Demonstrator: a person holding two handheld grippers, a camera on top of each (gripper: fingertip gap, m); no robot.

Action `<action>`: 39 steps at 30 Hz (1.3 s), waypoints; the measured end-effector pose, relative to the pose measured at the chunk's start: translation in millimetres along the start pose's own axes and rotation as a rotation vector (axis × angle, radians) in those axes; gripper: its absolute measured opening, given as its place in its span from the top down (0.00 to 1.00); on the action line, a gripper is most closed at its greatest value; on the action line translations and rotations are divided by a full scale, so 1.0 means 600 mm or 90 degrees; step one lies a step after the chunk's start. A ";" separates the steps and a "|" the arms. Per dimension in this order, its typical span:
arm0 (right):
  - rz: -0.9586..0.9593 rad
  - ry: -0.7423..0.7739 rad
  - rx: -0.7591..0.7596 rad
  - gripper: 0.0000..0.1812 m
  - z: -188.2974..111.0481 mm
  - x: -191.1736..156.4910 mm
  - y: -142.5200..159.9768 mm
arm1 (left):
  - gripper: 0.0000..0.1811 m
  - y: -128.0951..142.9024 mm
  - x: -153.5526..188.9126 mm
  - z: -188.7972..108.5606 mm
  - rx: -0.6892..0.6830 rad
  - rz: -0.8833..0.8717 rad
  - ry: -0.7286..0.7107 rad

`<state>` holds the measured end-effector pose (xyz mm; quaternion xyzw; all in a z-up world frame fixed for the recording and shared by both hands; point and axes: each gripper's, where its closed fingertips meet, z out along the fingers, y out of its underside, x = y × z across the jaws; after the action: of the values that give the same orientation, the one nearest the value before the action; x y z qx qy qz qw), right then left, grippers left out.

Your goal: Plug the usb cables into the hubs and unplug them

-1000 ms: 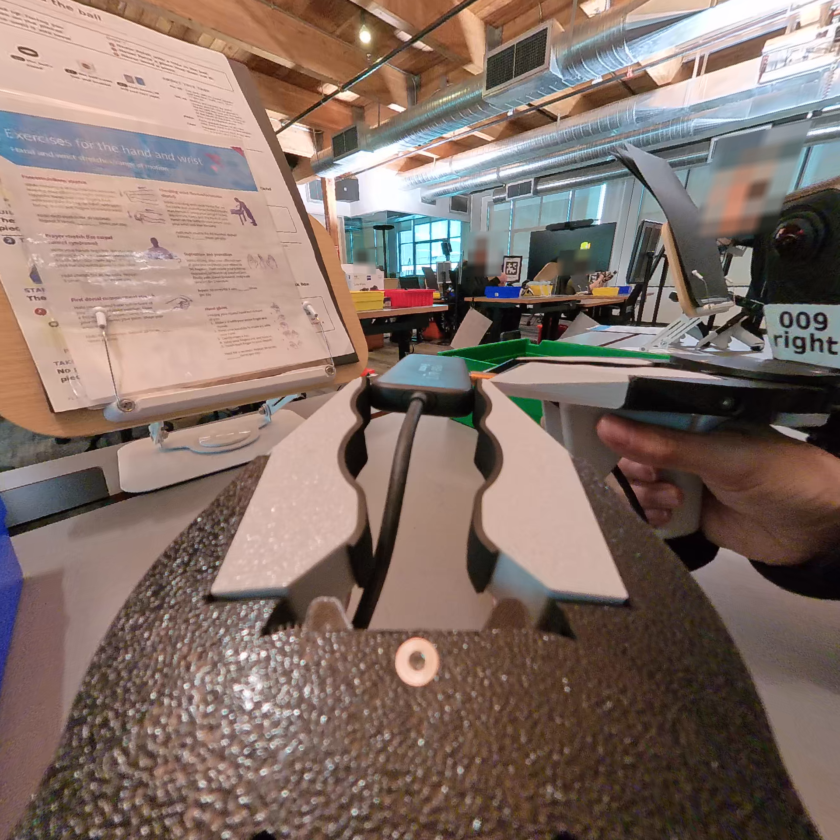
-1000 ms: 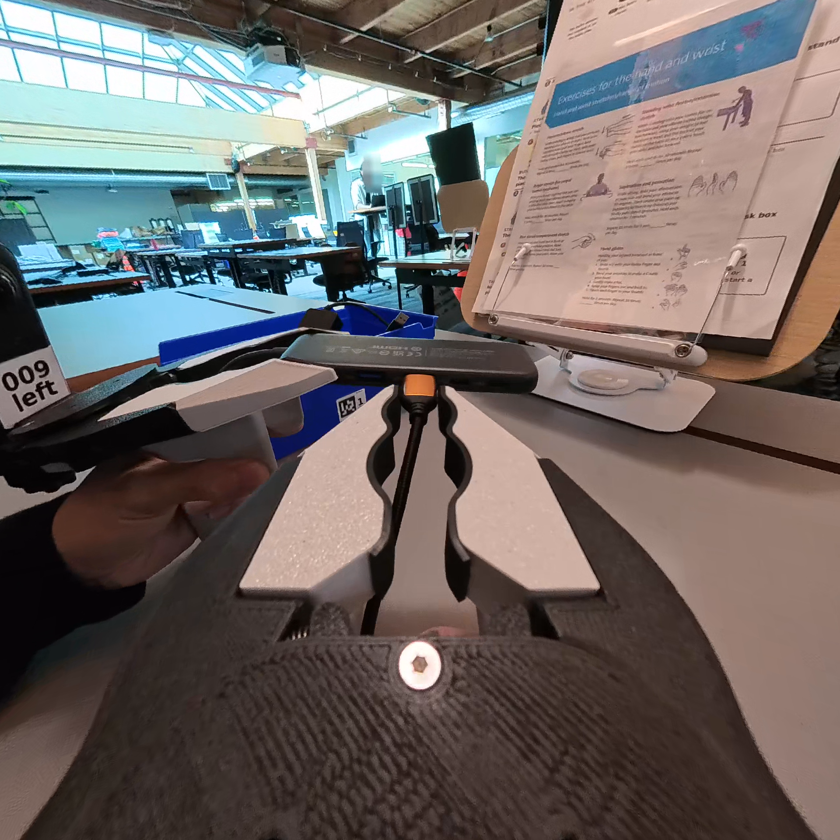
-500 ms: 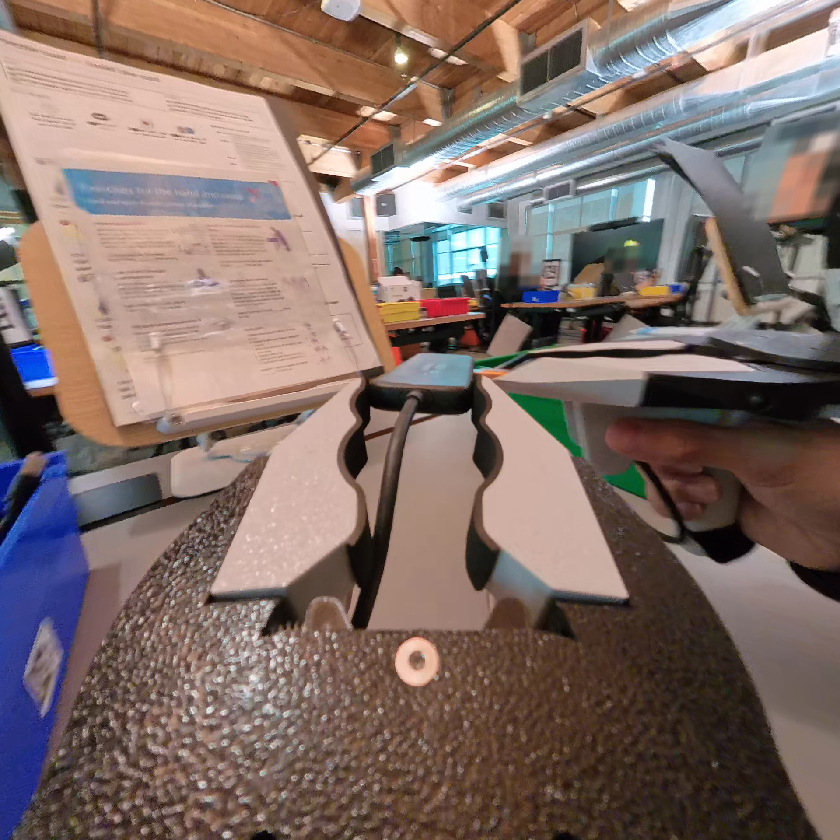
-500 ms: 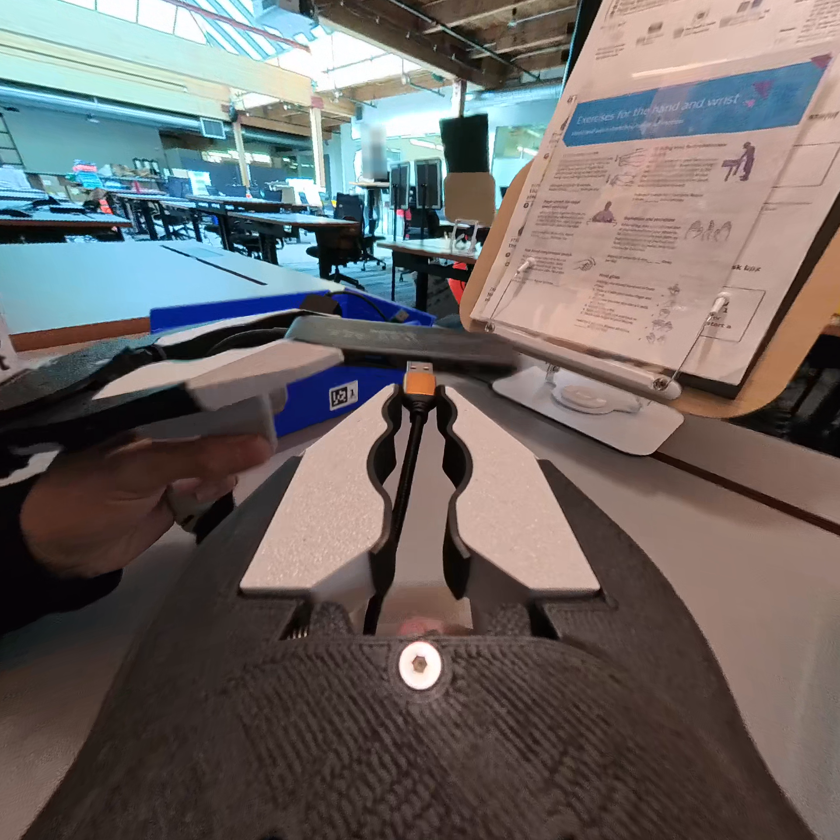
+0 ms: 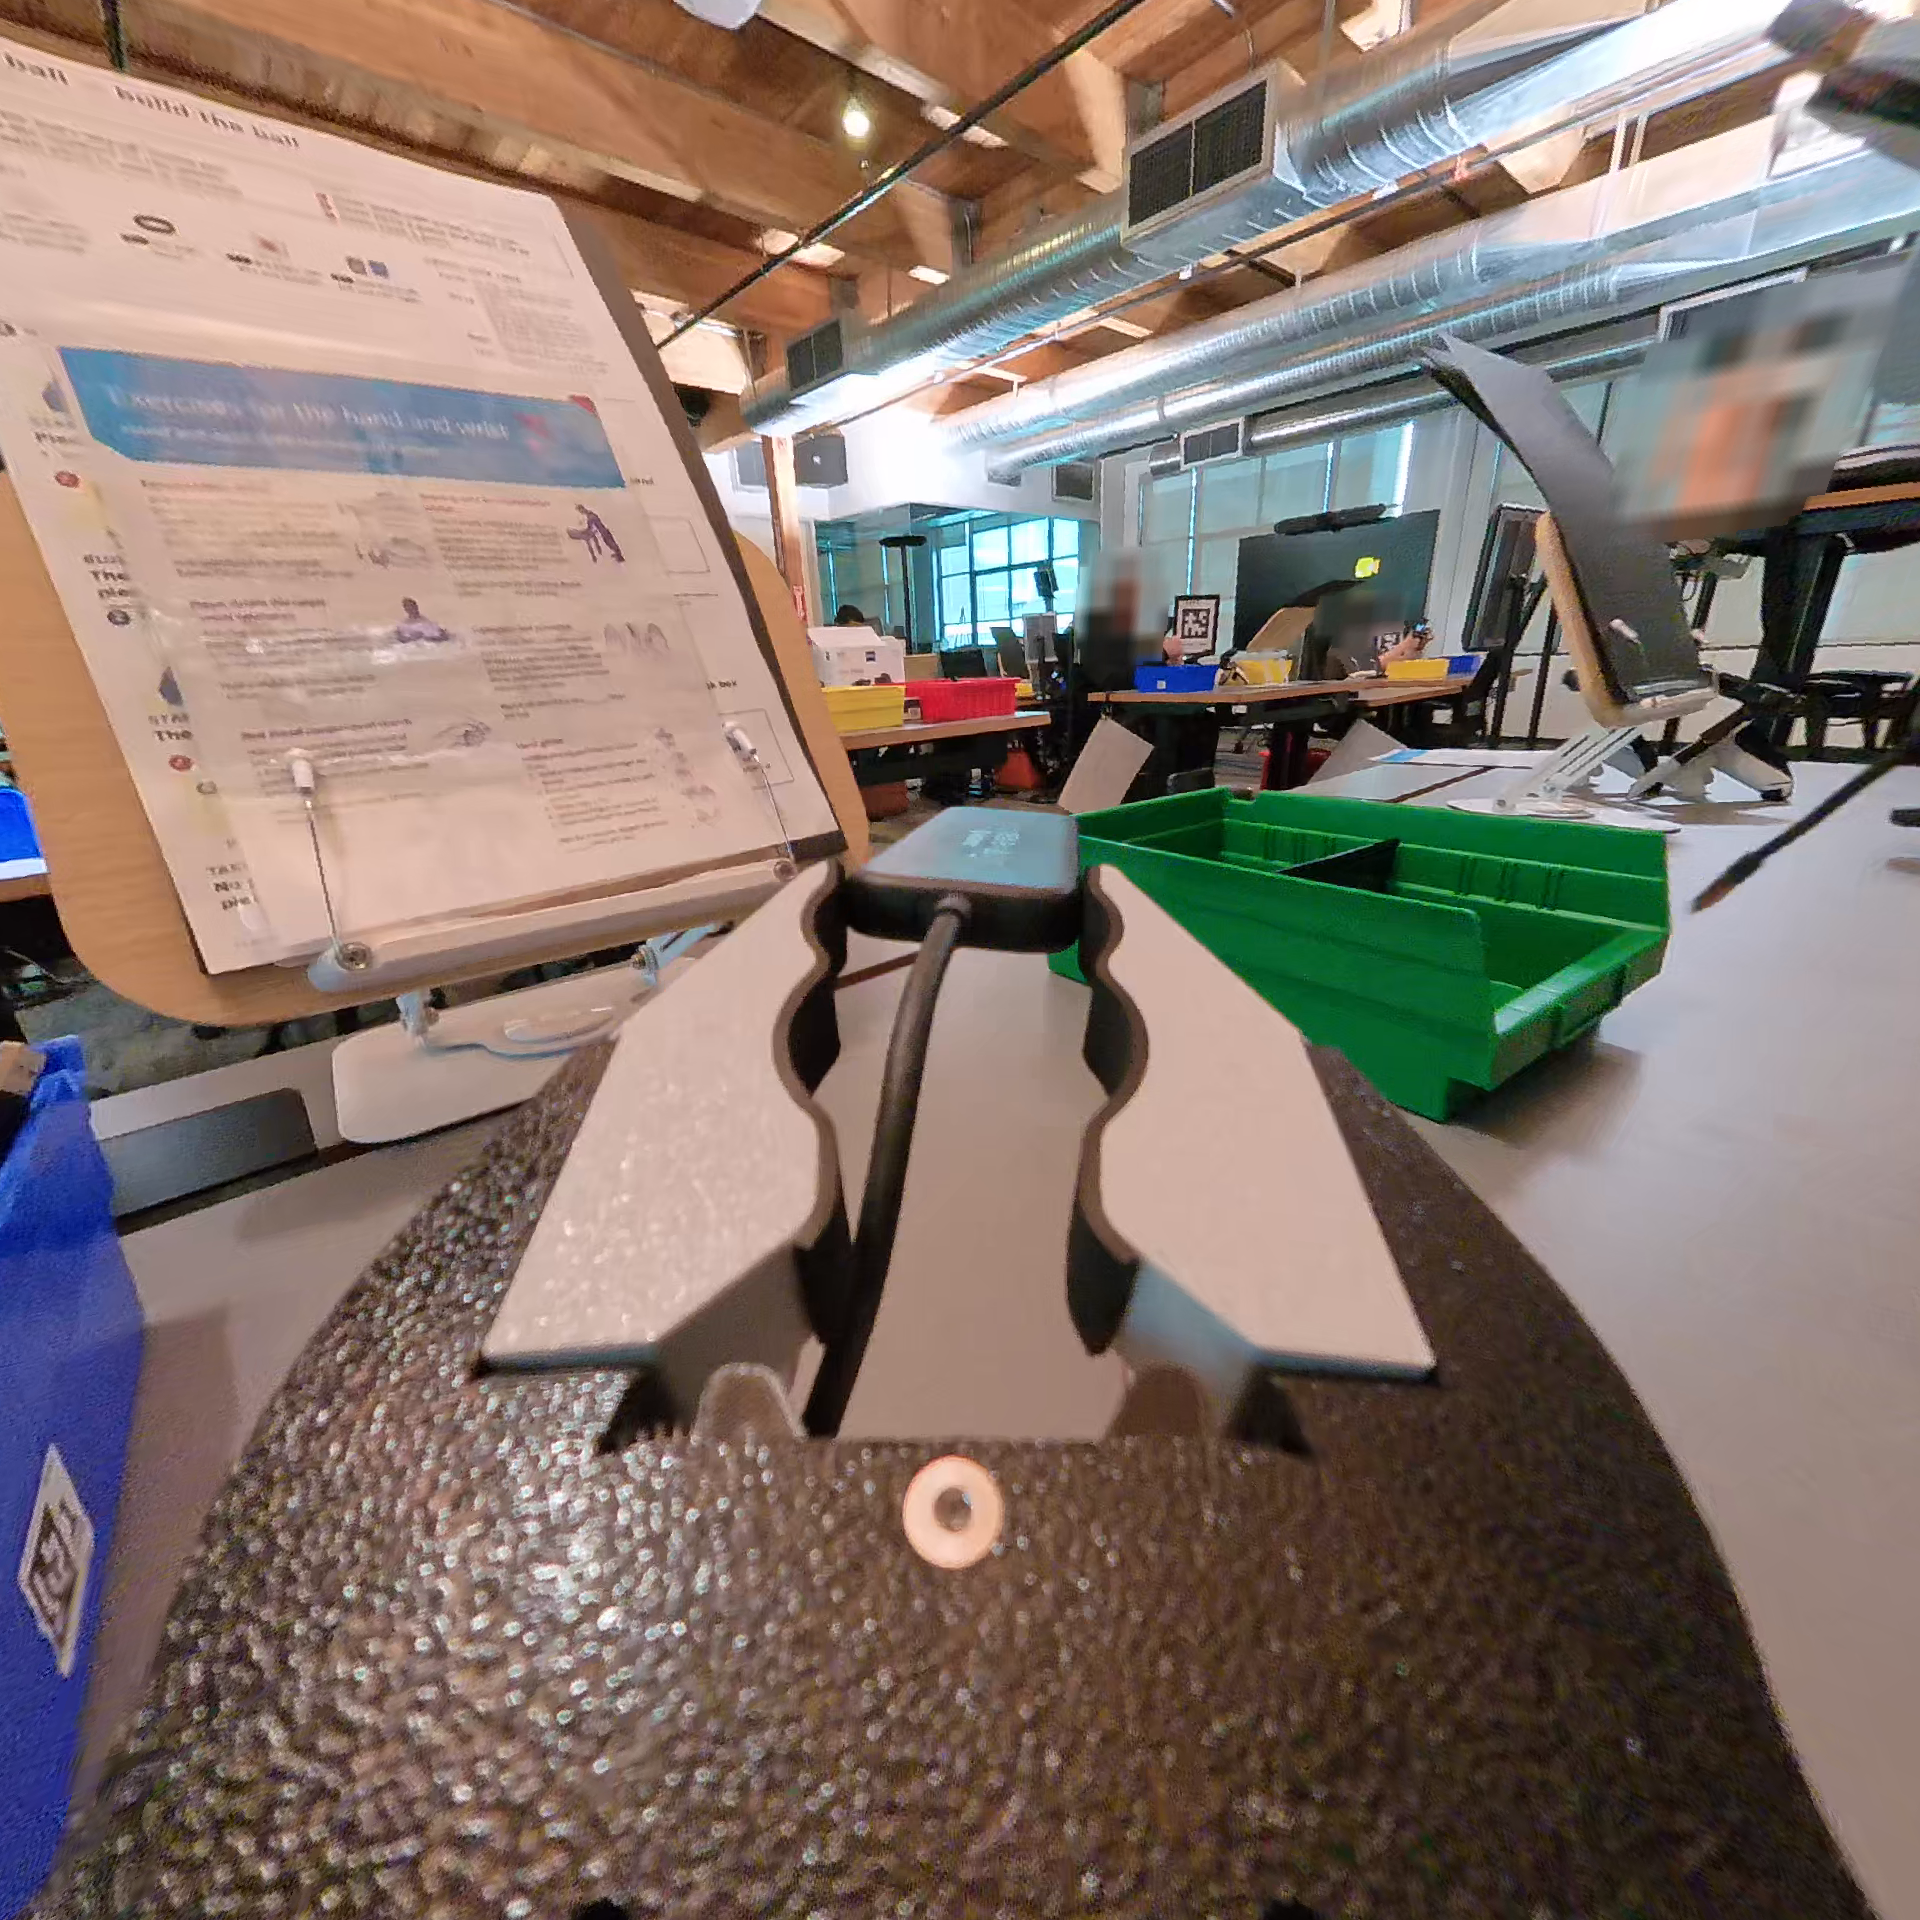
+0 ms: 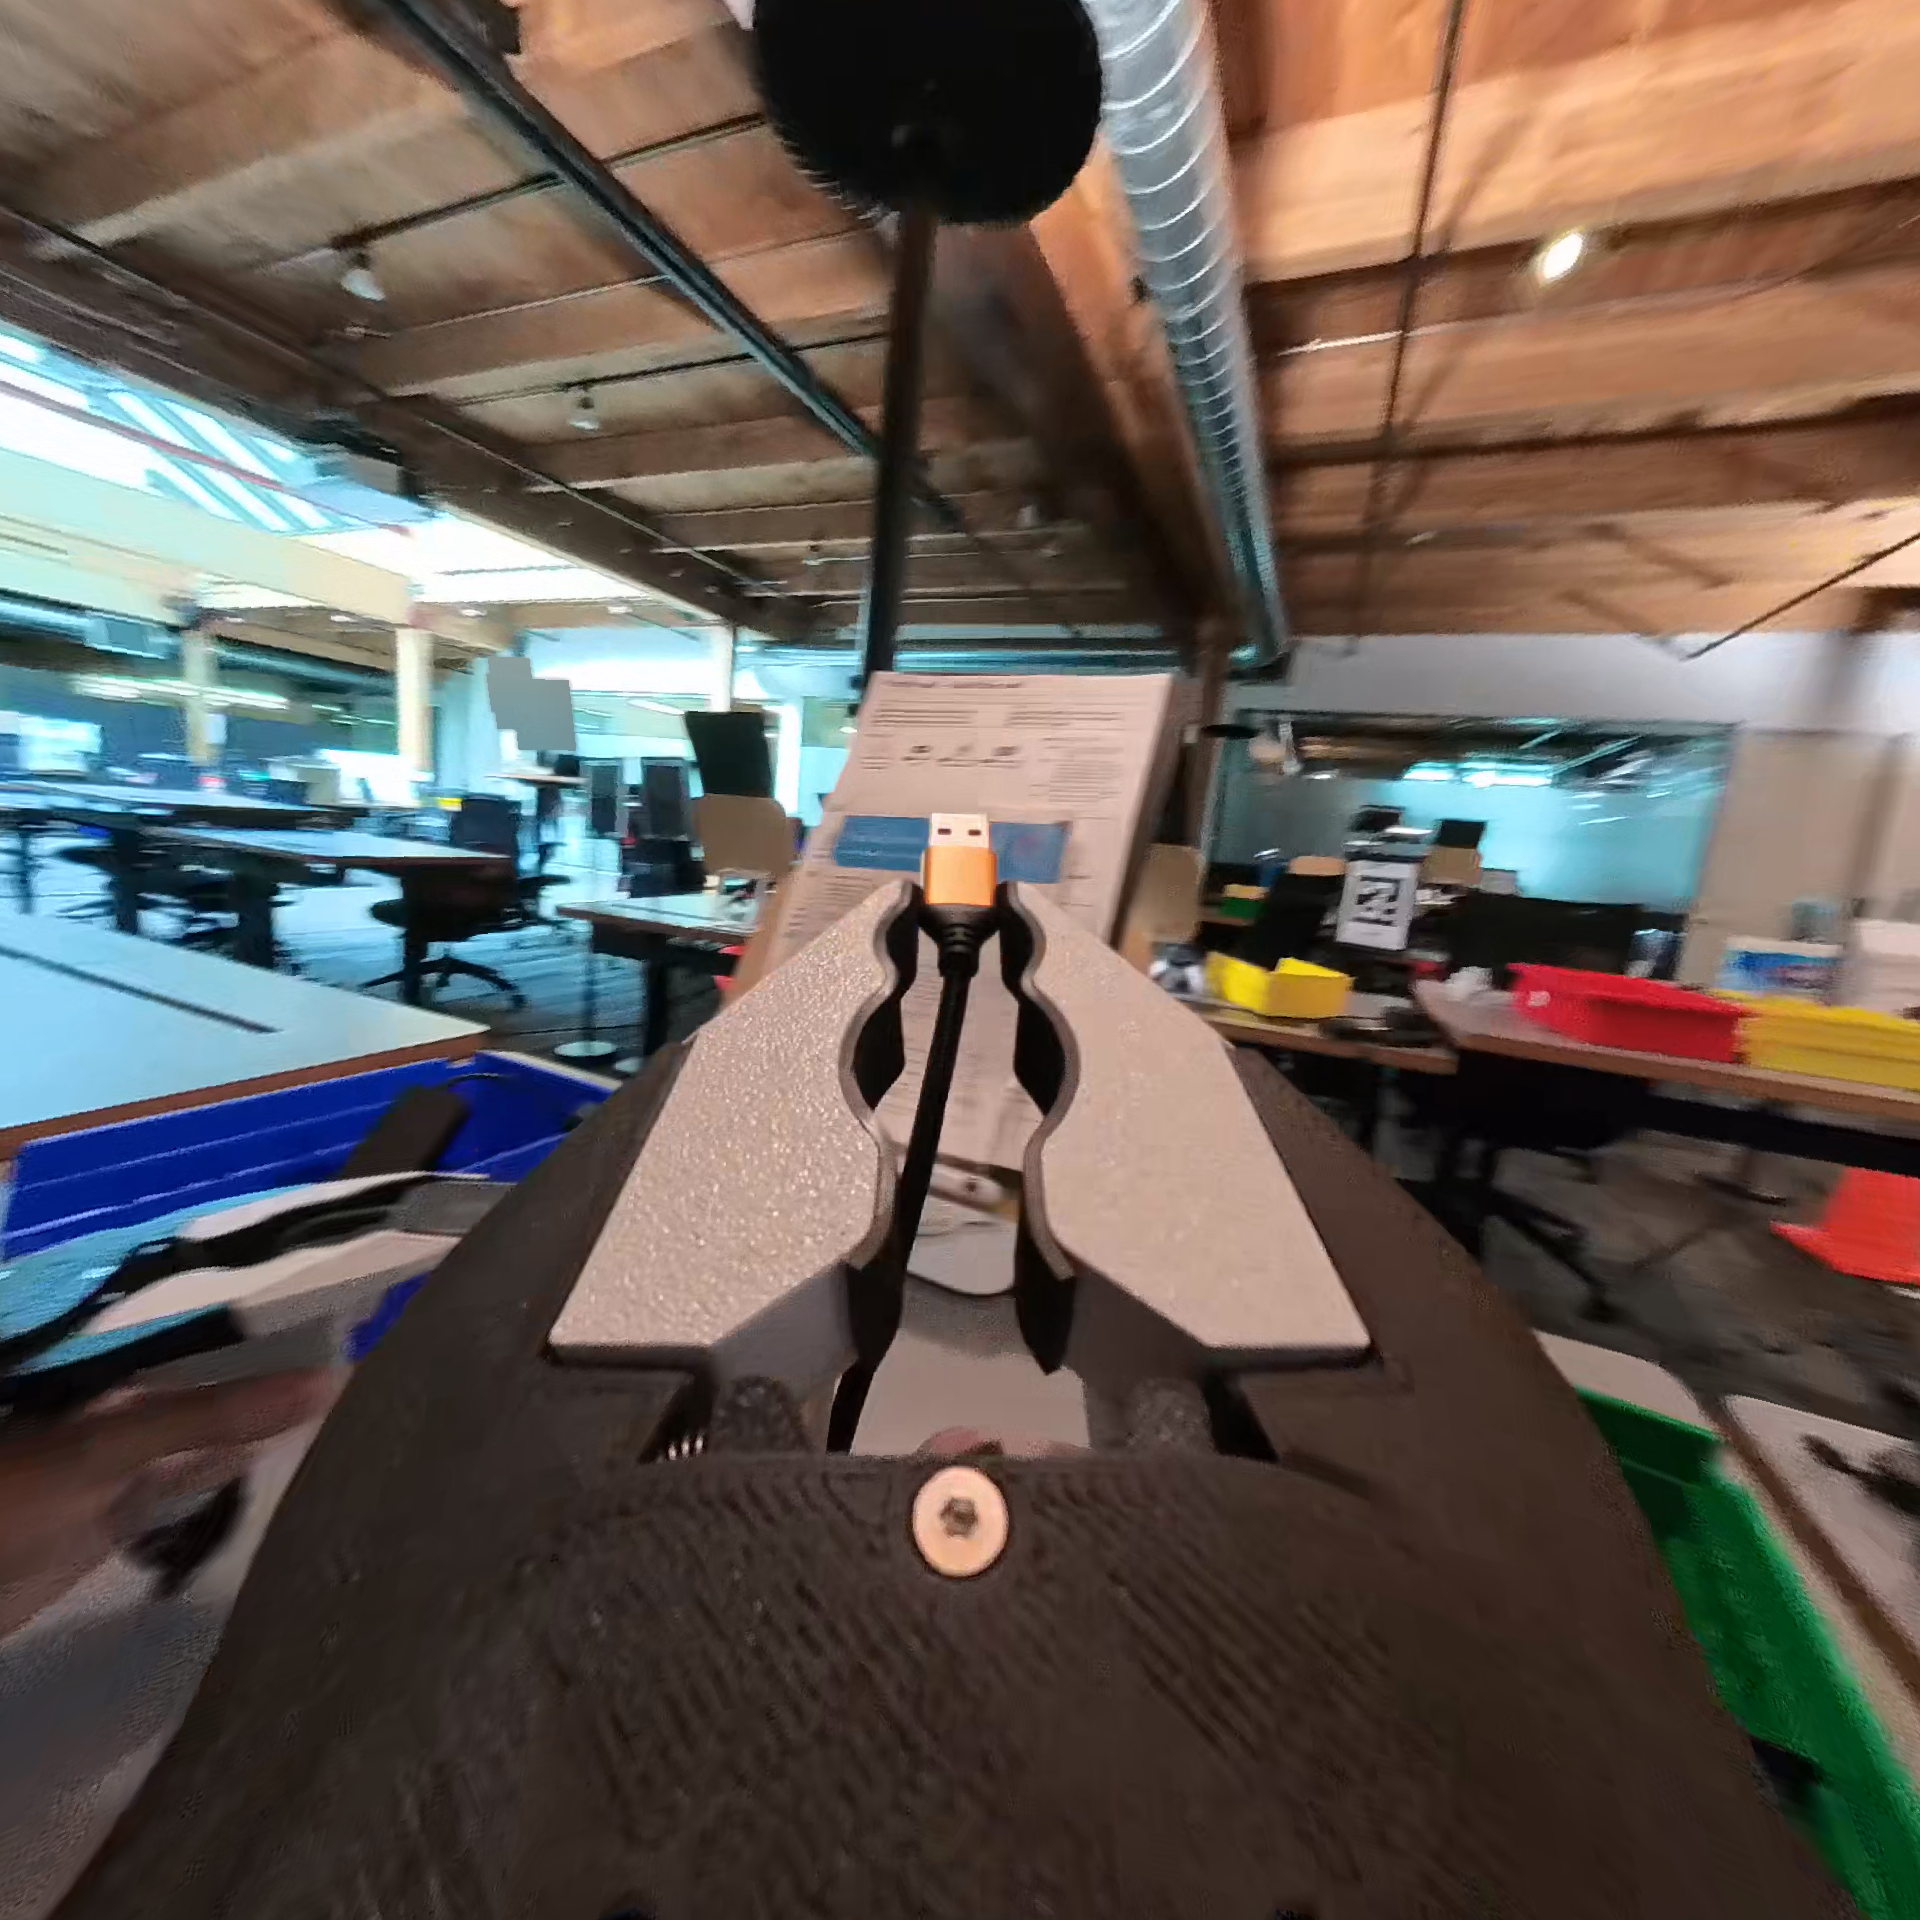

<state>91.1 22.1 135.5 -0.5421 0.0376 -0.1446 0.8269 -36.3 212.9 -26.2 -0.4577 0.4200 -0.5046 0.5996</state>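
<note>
USB hub (image 5: pixel 966 868), dark grey and flat, sat clamped between the fingertips of the left gripper (image 5: pixel 961 914), its black lead (image 5: pixel 883 1174) trailing back between the two fingers toward the camera. Ahead and to the left of that gripper, a document stand (image 5: pixel 395 644) holding printed sheets stood on the grey counter (image 5: pixel 1714 1091). Ahead and to the right lay a green bin (image 5: pixel 1382 935). A blue bin (image 5: pixel 52 1351) sat close at the left edge.

USB cable (image 6: pixel 935 1101), black with an orange plug (image 6: pixel 961 868) and bare metal tip, was pinched in the closed right gripper (image 6: pixel 961 914), the plug pointing forward and free of any port. That gripper was tilted up, toward the ceiling beams. Low to its left, blurred, appeared the other gripper and a hand (image 6: pixel 125 1455).
</note>
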 end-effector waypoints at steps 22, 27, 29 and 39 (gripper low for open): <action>-0.144 -0.009 -0.207 0.92 0.086 0.164 0.200 | 0.76 0.022 0.005 0.007 -0.023 -0.065 0.041; -0.145 0.015 -0.153 0.92 0.097 0.189 0.119 | 0.76 0.021 0.004 0.007 -0.022 -0.068 0.041; -0.151 0.026 -0.148 0.92 0.095 0.195 0.111 | 0.76 0.021 0.002 0.007 -0.021 -0.071 0.040; -0.114 0.008 -0.282 0.92 0.082 0.200 0.197 | 0.76 0.025 0.010 0.009 -0.028 -0.075 0.055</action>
<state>240.2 75.8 59.7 -0.7106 0.0251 -0.2089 0.6714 -27.0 208.6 -40.1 -0.4721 0.4289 -0.5491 0.5400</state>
